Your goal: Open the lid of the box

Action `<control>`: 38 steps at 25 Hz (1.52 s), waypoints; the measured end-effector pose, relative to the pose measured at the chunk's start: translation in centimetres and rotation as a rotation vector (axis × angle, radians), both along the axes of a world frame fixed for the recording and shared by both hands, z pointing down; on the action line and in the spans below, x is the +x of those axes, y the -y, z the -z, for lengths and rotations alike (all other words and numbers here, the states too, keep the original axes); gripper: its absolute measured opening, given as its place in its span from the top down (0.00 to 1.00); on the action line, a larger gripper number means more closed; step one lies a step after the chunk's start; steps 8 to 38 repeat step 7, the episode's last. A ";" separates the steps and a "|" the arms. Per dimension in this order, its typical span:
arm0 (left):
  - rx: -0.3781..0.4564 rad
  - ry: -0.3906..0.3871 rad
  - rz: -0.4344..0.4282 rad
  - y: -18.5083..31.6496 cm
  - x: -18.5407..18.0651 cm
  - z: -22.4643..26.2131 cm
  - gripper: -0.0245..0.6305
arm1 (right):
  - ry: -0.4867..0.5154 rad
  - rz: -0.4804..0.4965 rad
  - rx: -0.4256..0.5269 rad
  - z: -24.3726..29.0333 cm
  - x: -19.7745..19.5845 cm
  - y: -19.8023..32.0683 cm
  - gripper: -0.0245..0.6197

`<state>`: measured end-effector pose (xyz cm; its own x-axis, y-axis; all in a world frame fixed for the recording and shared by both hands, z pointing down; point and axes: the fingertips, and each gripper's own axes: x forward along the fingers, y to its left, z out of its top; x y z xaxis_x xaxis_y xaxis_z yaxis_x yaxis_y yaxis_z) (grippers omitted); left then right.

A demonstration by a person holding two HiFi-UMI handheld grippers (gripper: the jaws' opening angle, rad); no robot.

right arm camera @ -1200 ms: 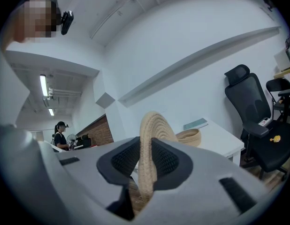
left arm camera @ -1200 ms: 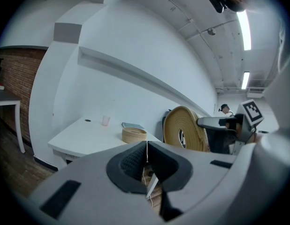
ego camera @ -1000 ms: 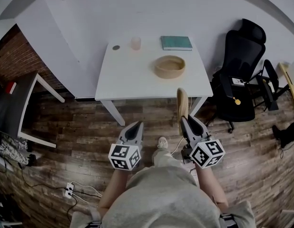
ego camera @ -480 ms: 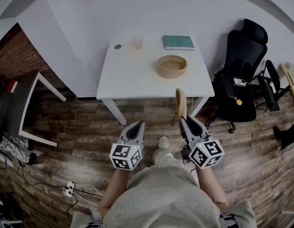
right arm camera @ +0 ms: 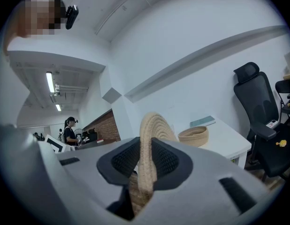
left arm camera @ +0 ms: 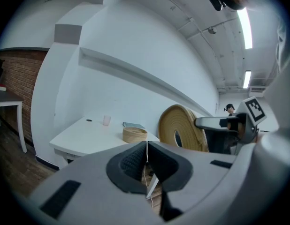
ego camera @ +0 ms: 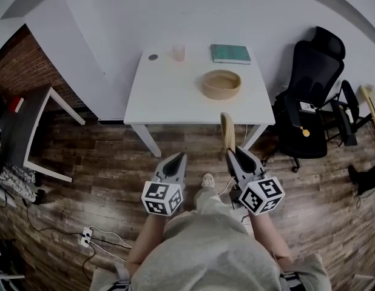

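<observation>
Lid (ego camera: pixel 227 129) is already off. It is gripped on edge by the right tongs (ego camera: pixel 231 153), with the rim pinched between the pads and the disc stood upright, pointing toward the counter (ego camera: pixel 169 99). The jaws are kept narrow by the lid's thickness, not fully together. The edge grip is judged to be chosen because a flat woven disc offers the pads only its rim.

Left tongs (ego camera: pixel 177 160) are closed tight with nothing held between the pads. They are carried beside the right tongs and judged idle, since no second grip is needed.

Box (ego camera: pixel 221 84), round and woven, is left open on the right half of the counter, well apart from both tongs. Its inside cannot be fully made out. The task is judged essentially done, with only setting the lid down possibly left.

Around:
- A pale cup (ego camera: pixel 178 53) and a small dark disc (ego camera: pixel 153 57) are set at the counter's far edge.
- A teal book (ego camera: pixel 230 54) is laid behind the box.
- A black office chair (ego camera: pixel 312 83) is parked just right of the counter, so that side is crowded.
- A dark side desk (ego camera: pixel 20 132) is placed at left by a brick wall.
- A power strip (ego camera: pixel 86 238) with cables is left on the wooden floor (ego camera: pixel 102 174).

If the lid is to be put down, free counter surface is seen left of the box. The cup and book are judged far enough back not to interfere.
</observation>
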<state>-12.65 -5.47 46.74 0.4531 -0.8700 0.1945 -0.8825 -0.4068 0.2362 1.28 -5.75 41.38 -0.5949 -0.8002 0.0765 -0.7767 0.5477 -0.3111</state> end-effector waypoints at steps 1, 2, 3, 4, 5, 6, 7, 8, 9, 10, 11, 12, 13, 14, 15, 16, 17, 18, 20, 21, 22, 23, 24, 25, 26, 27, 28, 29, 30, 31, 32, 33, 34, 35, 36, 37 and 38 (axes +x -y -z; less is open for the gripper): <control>0.001 0.000 -0.002 0.1 0.2 0.1 0.95 | -0.003 0.007 0.000 0.0 -0.1 0.1 0.84; 0.004 0.002 -0.006 0.1 0.3 0.2 0.95 | -0.005 0.012 0.000 0.1 -0.2 0.1 0.84; 0.007 0.003 -0.011 0.3 0.5 0.4 0.95 | -0.006 0.015 0.001 0.2 -0.2 0.3 0.84; 0.011 0.004 -0.014 0.4 0.6 0.5 0.95 | -0.006 0.017 0.004 0.3 -0.3 0.4 0.84; 0.015 0.006 -0.016 0.6 0.7 0.6 0.95 | -0.006 0.019 0.006 0.4 -0.3 0.7 0.84; 0.018 0.006 -0.016 0.8 0.7 0.7 0.95 | -0.004 0.021 0.009 0.5 -0.4 0.9 0.84; 0.021 0.007 -0.016 1.0 0.7 0.8 0.95 | -0.003 0.023 0.013 0.6 -0.5 1.2 0.84; 0.021 0.007 -0.016 1.0 0.7 0.8 0.95 | -0.003 0.023 0.013 0.6 -0.5 1.2 0.84; 0.021 0.007 -0.016 1.0 0.7 0.8 0.95 | -0.003 0.023 0.013 0.6 -0.5 1.2 0.84; 0.021 0.007 -0.016 1.0 0.7 0.8 0.95 | -0.003 0.023 0.013 0.6 -0.5 1.2 0.84; 0.021 0.007 -0.016 1.0 0.7 0.8 0.95 | -0.003 0.023 0.013 0.6 -0.5 1.2 0.84; 0.021 0.007 -0.016 1.0 0.7 0.8 0.95 | -0.003 0.023 0.013 0.6 -0.5 1.2 0.84; 0.021 0.007 -0.016 1.0 0.7 0.8 0.95 | -0.003 0.023 0.013 0.6 -0.5 1.2 0.84; 0.021 0.007 -0.016 1.0 0.7 0.8 0.95 | -0.003 0.023 0.013 0.6 -0.5 1.2 0.84; 0.021 0.007 -0.016 1.0 0.7 0.8 0.95 | -0.003 0.023 0.013 0.6 -0.5 1.2 0.84; 0.021 0.007 -0.016 1.0 0.7 0.8 0.95 | -0.003 0.023 0.013 0.6 -0.5 1.2 0.84; 0.021 0.007 -0.016 1.0 0.7 0.8 0.95 | -0.003 0.023 0.013 0.6 -0.5 1.2 0.84; 0.021 0.007 -0.016 1.0 0.7 0.8 0.95 | -0.003 0.023 0.013 0.6 -0.5 1.2 0.84; 0.021 0.007 -0.016 1.0 0.7 0.8 0.95 | -0.003 0.023 0.013 0.6 -0.5 1.2 0.84; 0.021 0.007 -0.016 1.0 0.7 0.8 0.95 | -0.003 0.023 0.013 0.6 -0.5 1.2 0.84; 0.021 0.007 -0.016 1.0 0.7 0.8 0.95 | -0.003 0.023 0.013 0.6 -0.5 1.2 0.84; 0.021 0.007 -0.016 1.0 0.7 0.8 0.95 | -0.003 0.023 0.013 0.6 -0.5 1.2 0.84; 0.021 0.007 -0.016 1.0 0.7 0.8 0.95 | -0.003 0.023 0.013 0.6 -0.5 1.2 0.84; 0.021 0.007 -0.016 1.0 0.7 0.8 0.95 | -0.003 0.023 0.013 0.6 -0.5 1.2 0.84; 0.021 0.007 -0.016 1.0 0.7 0.8 0.95 | -0.003 0.023 0.013 0.6 -0.5 1.2 0.84; 0.021 0.007 -0.016 1.0 0.7 0.8 0.95 | -0.003 0.023 0.013 0.6 -0.5 1.2 0.84; 0.021 0.007 -0.016 1.0 0.7 0.8 0.95 | -0.003 0.023 0.013 0.6 -0.5 1.2 0.84; 0.021 0.007 -0.016 1.0 0.7 0.8 0.95 | -0.003 0.023 0.013 0.6 -0.5 1.2 0.84; 0.021 0.007 -0.016 1.0 0.7 0.8 0.95 | -0.003 0.023 0.013 0.6 -0.5 1.2 0.84; 0.021 0.007 -0.016 1.0 0.7 0.8 0.95 | -0.003 0.023 0.013 0.6 -0.5 1.2 0.84; 0.021 0.007 -0.016 1.0 0.7 0.8 0.95 | -0.003 0.023 0.013 0.6 -0.5 1.2 0.84; 0.021 0.007 -0.016 1.0 0.7 0.8 0.95 | -0.003 0.023 0.013 0.6 -0.5 1.2 0.84; 0.021 0.007 -0.016 1.0 0.7 0.8 0.95 | -0.003 0.023 0.013 0.6 -0.5 1.2 0.84; 0.021 0.007 -0.016 1.0 0.7 0.8 0.95 | -0.003 0.023 0.013 0.6 -0.5 1.2 0.84; 0.021 0.007 -0.016 1.0 0.7 0.8 0.95 | -0.003 0.023 0.013 0.6 -0.5 1.2 0.84; 0.021 0.007 -0.016 1.0 0.7 0.8 0.95 | -0.003 0.023 0.013 0.6 -0.5 1.2 0.84; 0.021 0.007 -0.016 1.0 0.7 0.8 0.95 | -0.003 0.023 0.013 0.6 -0.5 1.2 0.84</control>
